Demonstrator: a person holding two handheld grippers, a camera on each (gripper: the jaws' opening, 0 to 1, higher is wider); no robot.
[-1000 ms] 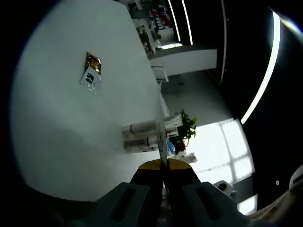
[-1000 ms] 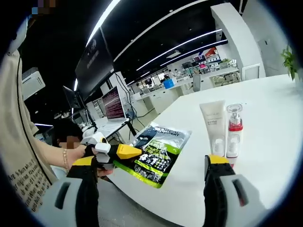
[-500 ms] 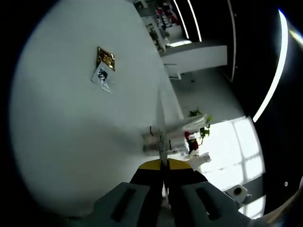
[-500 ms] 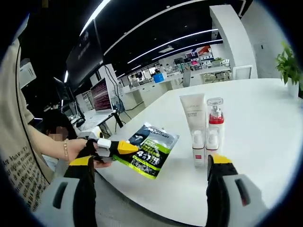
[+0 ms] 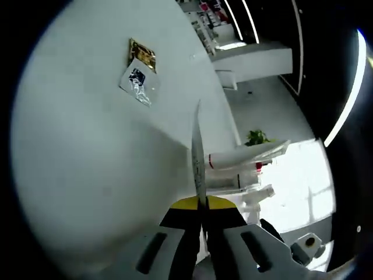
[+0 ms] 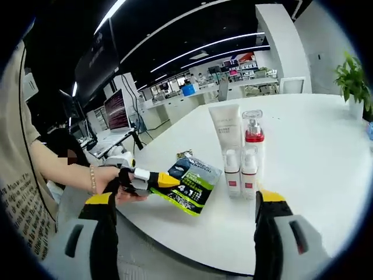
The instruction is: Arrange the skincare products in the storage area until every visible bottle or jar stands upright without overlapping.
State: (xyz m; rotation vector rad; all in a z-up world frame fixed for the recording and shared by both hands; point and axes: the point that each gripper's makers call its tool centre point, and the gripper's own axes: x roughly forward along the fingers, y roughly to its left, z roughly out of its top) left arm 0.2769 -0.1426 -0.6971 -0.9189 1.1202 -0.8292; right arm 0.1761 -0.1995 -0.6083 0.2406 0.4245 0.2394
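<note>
Currently my left tongs [image 6: 166, 181] pinch the green-and-black flat sachet pack [image 6: 189, 184] over the white desk [image 6: 303, 157] edge. My right tongs [image 6: 183, 201] are spread. White tube and pump bottles [image 6: 239, 151] stand upright beside the pack.

From my right gripper view, the white table [image 6: 315, 175] lies bare from 1 to 4 o'clock, open room for a pass. At 12 o'clock a tight cluster blocks the middle: a white tube [image 6: 224, 129], a red-collared pump bottle [image 6: 253, 135] and two small bottles [image 6: 240, 175] touching in front. At 10 o'clock the left gripper [image 6: 152, 180], clamped on the green pouch [image 6: 189, 186], closes off the near edge. In my left gripper view, wide bare tabletop spreads from 8 to 11 o'clock, broken by a small sachet [image 5: 140, 81] at 11.
</note>
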